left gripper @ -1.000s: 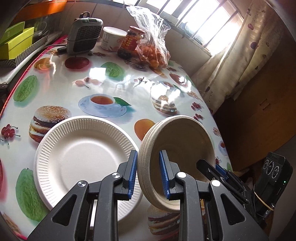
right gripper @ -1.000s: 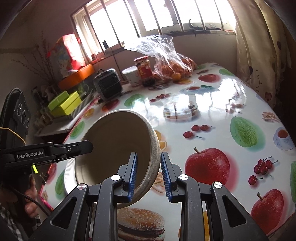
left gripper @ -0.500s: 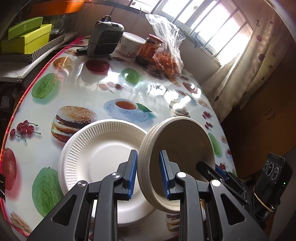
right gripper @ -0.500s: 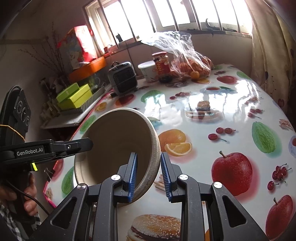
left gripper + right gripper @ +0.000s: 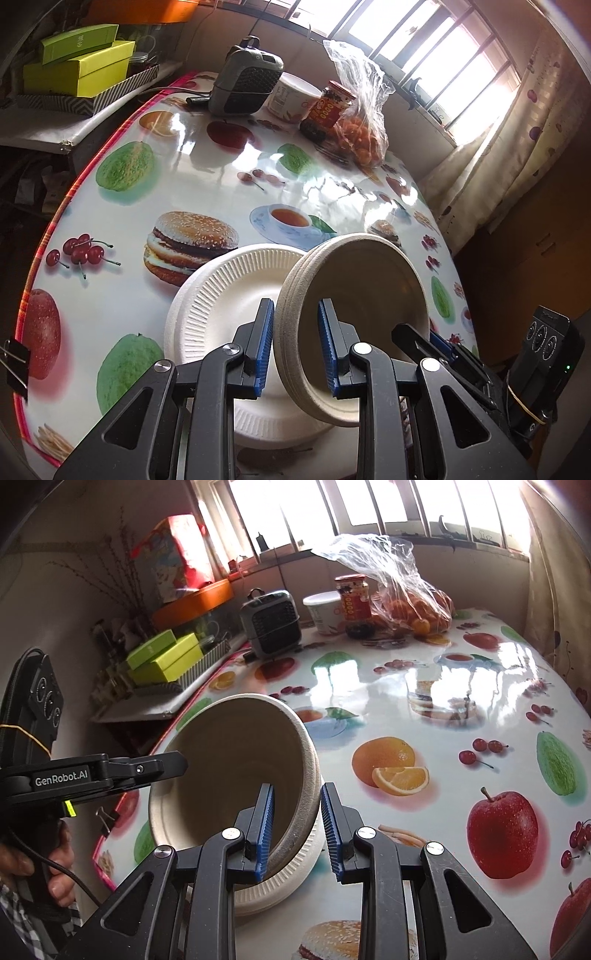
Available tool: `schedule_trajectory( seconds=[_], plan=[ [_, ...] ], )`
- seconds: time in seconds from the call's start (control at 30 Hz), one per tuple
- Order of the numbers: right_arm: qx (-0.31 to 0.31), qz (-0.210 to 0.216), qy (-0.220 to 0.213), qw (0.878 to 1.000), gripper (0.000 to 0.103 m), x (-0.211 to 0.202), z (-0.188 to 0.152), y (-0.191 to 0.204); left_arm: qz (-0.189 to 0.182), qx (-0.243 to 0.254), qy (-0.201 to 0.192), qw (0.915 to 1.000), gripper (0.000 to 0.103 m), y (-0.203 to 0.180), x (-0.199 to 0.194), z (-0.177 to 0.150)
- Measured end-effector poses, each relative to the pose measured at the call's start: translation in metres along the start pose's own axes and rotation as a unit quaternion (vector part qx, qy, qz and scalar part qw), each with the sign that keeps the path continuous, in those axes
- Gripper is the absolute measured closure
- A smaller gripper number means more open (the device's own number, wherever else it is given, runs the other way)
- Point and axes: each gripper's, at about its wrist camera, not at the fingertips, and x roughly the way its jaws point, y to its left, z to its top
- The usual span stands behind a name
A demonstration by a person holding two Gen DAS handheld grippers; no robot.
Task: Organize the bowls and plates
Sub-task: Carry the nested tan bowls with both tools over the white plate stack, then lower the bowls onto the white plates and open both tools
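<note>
Both the left gripper (image 5: 295, 343) and right gripper (image 5: 297, 825) clamped opposite rims of a stack of tan bowls (image 5: 354, 295), held tilted above a white plate (image 5: 221, 314).

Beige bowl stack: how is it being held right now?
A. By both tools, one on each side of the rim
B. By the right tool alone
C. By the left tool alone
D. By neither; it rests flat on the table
A: the left tool clamps the rim of the beige bowl stack on one side and the right tool clamps the opposite side, holding it tilted above the white paper plates.
</note>
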Motion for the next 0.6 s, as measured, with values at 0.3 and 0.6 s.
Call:
schedule_trajectory(
  seconds=[0.3, 0.6],
  plan=[
    [-0.01, 0.009, 0.01, 1.0, 0.078, 0.014, 0.002, 0.014, 0.007, -0.013, -0.003, 0.9999, 0.078, 0.02, -0.005, 0.001],
    [-0.016, 0.015, 0.017, 1.0, 0.078, 0.024, 0.003, 0.023, 0.013, -0.022, -0.001, 0.9997, 0.078, 0.031, -0.006, 0.003]
  ],
)
